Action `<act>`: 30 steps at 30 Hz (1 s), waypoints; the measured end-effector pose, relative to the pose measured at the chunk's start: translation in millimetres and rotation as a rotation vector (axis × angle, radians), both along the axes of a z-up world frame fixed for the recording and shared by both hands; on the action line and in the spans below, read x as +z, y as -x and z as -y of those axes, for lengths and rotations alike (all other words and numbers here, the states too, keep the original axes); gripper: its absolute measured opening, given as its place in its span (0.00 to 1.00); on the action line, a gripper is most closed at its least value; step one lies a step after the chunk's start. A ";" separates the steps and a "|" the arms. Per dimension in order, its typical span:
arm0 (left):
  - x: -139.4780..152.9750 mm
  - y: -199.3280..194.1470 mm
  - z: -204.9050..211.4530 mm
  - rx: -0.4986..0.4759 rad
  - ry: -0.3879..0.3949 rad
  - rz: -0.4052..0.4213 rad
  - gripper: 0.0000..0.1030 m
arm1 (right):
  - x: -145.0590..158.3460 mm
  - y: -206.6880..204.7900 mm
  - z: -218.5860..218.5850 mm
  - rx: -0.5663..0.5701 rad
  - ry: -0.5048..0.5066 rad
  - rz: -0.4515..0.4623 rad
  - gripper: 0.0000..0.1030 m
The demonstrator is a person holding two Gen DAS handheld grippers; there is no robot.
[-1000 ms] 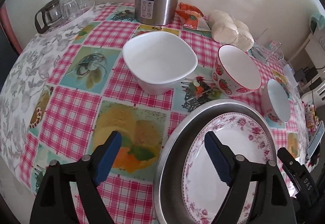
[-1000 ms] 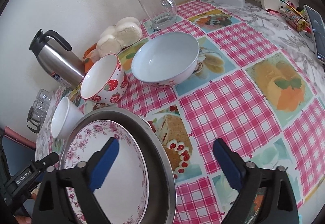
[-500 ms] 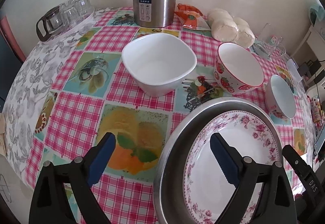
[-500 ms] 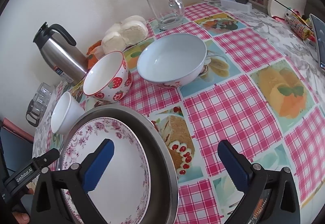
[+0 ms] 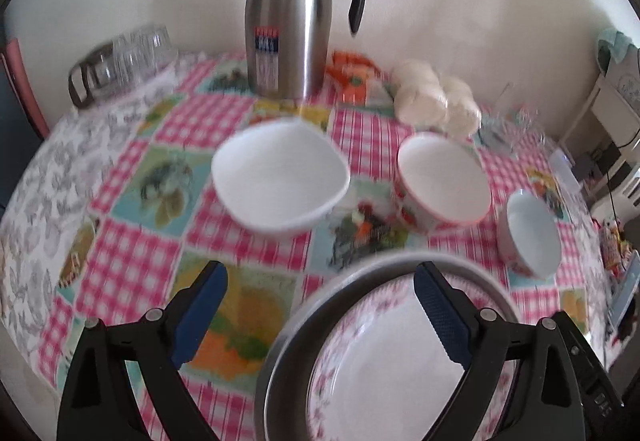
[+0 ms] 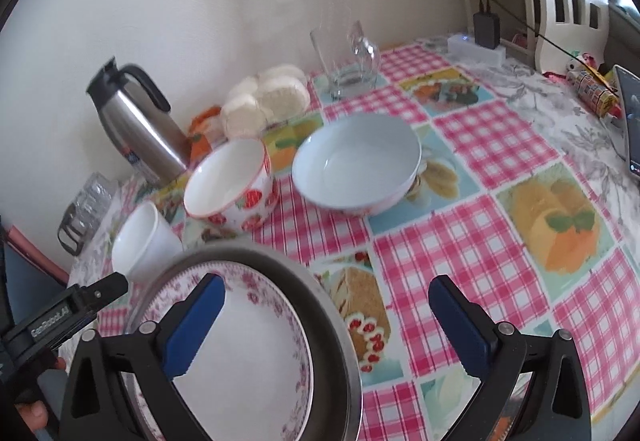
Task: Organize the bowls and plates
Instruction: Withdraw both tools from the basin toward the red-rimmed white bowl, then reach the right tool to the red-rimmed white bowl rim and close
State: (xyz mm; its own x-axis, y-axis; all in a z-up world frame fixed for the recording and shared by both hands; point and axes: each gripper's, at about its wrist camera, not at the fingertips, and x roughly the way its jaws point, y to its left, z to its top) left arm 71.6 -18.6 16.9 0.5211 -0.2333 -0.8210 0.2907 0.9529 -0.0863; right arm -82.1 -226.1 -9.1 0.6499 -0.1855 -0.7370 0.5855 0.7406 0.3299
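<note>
A floral-rimmed plate (image 5: 380,361) lies inside a round metal tray (image 5: 360,267) at the table's near edge. Behind it stand a white squarish bowl (image 5: 280,177), a strawberry-patterned bowl (image 5: 440,181) and a pale blue bowl (image 5: 528,237). My left gripper (image 5: 320,317) is open and empty, its right finger above the plate and its left finger over the tablecloth. In the right wrist view my right gripper (image 6: 328,325) is open and empty; its left finger hangs over the plate (image 6: 240,361), its right over the cloth. The strawberry bowl (image 6: 228,189) and blue bowl (image 6: 356,165) sit beyond.
A steel thermos jug (image 5: 296,17), a bag of buns (image 5: 432,101), an orange packet (image 5: 352,77) and glass cups (image 5: 120,61) line the wall. A glass mug (image 6: 348,61), power strip (image 6: 476,49) and phone (image 6: 632,121) lie to the right.
Both views have tipped upward, the left one pulling back and showing the whole jug. The left jaws stand slightly wider. Nothing on the table has moved.
</note>
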 end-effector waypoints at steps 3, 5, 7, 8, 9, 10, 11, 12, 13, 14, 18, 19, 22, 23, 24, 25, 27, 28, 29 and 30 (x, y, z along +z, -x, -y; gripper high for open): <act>4.6 -3.6 9.2 0.005 0.001 0.038 0.92 | 3.4 0.1 4.8 -0.018 0.009 0.015 1.00; 4.9 -7.8 14.7 0.003 0.022 0.031 0.92 | 5.1 -1.7 8.0 -0.023 0.012 0.019 1.00; 2.9 -11.7 20.9 -0.007 0.050 0.009 0.92 | 8.8 -3.3 11.5 -0.019 0.006 0.044 1.00; 1.9 -13.9 24.1 -0.008 0.056 0.004 0.92 | 11.5 -4.1 12.4 -0.022 0.017 0.050 1.00; 1.4 -16.4 28.5 -0.005 0.057 0.004 0.92 | 15.6 -6.1 13.5 -0.024 0.039 0.055 1.00; 1.8 -18.0 32.2 -0.007 0.061 0.004 0.92 | 18.8 -7.5 14.5 -0.024 0.053 0.057 1.00; 2.7 -19.9 36.0 -0.015 0.068 0.003 0.92 | 21.8 -8.1 15.7 -0.025 0.063 0.062 1.00; 4.8 -21.8 41.3 -0.028 0.077 0.003 0.92 | 25.9 -10.0 17.2 -0.023 0.072 0.070 1.00; 7.9 -23.4 46.2 -0.041 0.083 0.007 0.92 | 29.0 -11.5 18.8 -0.022 0.077 0.076 1.00; 10.9 -24.7 50.4 -0.054 0.088 0.013 0.92 | 32.9 -13.0 20.8 -0.021 0.084 0.082 1.00; 25.6 -30.1 65.9 -0.090 0.118 0.048 0.92 | 50.4 -22.3 31.6 -0.012 0.139 0.087 1.00; 28.3 -31.6 68.6 -0.098 0.130 0.050 0.92 | 54.7 -26.2 35.7 -0.003 0.146 0.080 1.00; 34.2 -38.1 76.8 -0.109 0.153 0.047 0.92 | 66.8 -38.7 46.7 0.038 0.158 0.055 1.00; 34.5 -40.0 78.2 -0.106 0.152 0.049 0.92 | 70.9 -42.2 49.3 0.049 0.167 0.045 1.00; 33.3 -43.5 80.3 -0.105 0.152 0.040 0.92 | 76.5 -45.9 52.0 0.061 0.176 0.038 1.00; 31.6 -46.0 80.3 -0.106 0.163 0.026 0.92 | 82.7 -49.0 54.9 0.077 0.182 0.035 1.00; 24.1 -53.4 80.6 -0.108 0.204 -0.025 0.92 | 96.6 -52.8 61.5 0.093 0.187 0.043 1.00; 21.4 -56.4 81.1 -0.108 0.214 -0.039 0.91 | 102.4 -54.6 64.6 0.094 0.183 0.046 1.00; 16.9 -60.4 82.2 -0.110 0.220 -0.055 0.90 | 109.6 -57.3 68.4 0.096 0.176 0.053 1.00; 13.1 -61.9 84.8 -0.114 0.221 -0.066 0.89 | 114.1 -59.3 70.3 0.097 0.174 0.062 1.00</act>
